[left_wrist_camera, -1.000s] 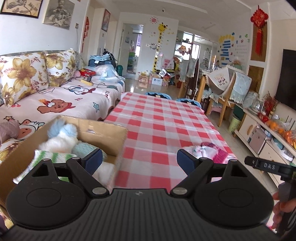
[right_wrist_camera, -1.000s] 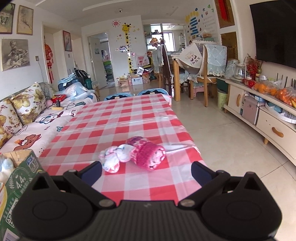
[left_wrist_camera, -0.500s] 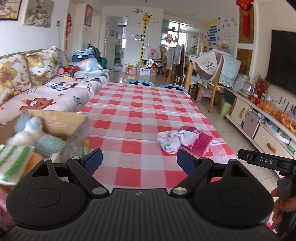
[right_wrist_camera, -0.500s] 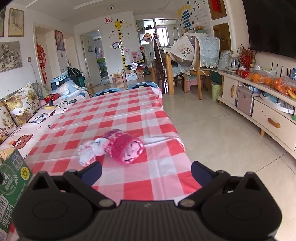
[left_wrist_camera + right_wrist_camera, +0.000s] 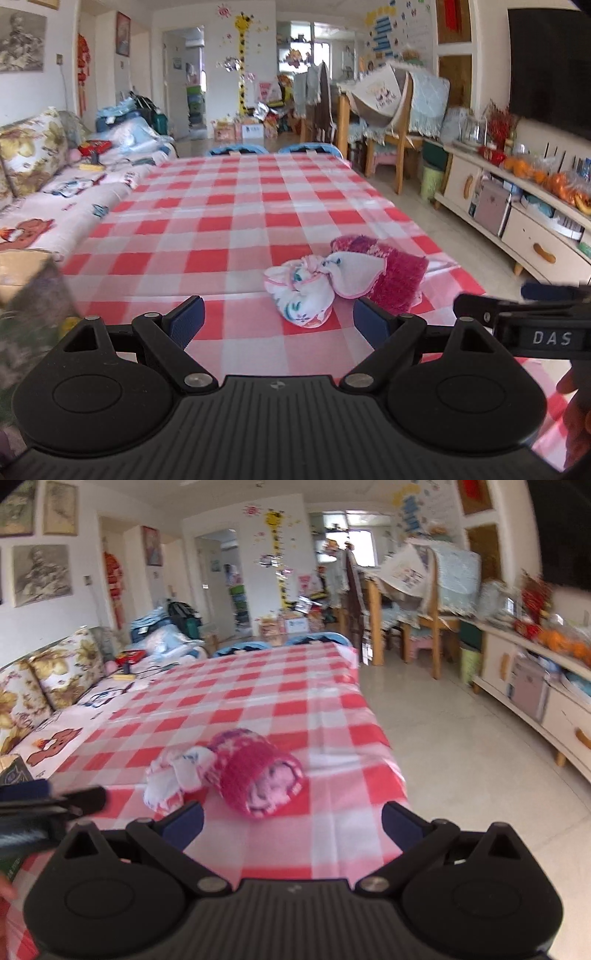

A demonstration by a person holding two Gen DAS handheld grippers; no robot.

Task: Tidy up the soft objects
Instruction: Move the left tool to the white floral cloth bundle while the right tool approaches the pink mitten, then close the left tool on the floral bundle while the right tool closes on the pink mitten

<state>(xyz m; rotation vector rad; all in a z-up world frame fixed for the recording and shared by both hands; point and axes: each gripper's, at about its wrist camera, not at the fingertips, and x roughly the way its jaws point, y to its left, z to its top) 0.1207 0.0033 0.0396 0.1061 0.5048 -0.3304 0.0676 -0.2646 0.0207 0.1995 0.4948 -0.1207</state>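
Observation:
A knotted white patterned cloth [image 5: 308, 286] lies on the red checked table [image 5: 236, 206], touching a rolled pink fuzzy towel [image 5: 391, 273] on its right. My left gripper [image 5: 279, 317] is open and empty, just in front of the white cloth. My right gripper [image 5: 291, 818] is open and empty, just in front of the pink towel [image 5: 258, 771], with the white cloth [image 5: 173, 775] to the left. The right gripper's body also shows at the right edge of the left wrist view [image 5: 524, 325]. The cardboard box [image 5: 26, 273] is blurred at the left edge.
A sofa [image 5: 55, 199] with floral cushions runs along the table's left side. The table's right edge [image 5: 384, 738] drops to tiled floor. A low cabinet [image 5: 524, 221] with fruit stands on the right. Chairs and a dining table [image 5: 369, 122] stand beyond.
My left gripper has swung right, away from the box of soft items, to face the white cloth. My right gripper has moved closer to the pink towel. Both stayed open.

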